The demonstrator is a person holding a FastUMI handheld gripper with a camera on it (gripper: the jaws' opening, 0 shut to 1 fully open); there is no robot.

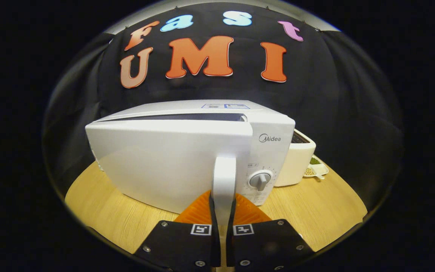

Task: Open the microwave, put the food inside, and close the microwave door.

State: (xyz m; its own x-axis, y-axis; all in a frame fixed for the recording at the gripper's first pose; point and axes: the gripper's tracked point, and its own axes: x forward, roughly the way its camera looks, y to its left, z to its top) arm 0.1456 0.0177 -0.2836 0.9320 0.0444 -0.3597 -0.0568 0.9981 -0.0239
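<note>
Fingers (210, 211) are pinched tight on the door handle (224, 177), so the gripper (223, 219) is closed on it. The microwave (187, 151) is seen at 12 o'clock on the table (315, 211), its door (172, 162) cracked open. The handle looks hard and smooth, so a slip can be expected; the door should swing lightly.

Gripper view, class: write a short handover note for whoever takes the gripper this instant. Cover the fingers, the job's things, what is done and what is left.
Gripper: both fingers pressed on the white vertical door handle of the white boxy microwave.
Microwave stands on the round light-wood table; its door is slightly ajar, a dark gap along the top edge.
Behind it to the right: a cream appliance and a small white dish of food.
Done: handle gripped, door started.
Left: swing the door fully open, put food inside, close the door.
</note>
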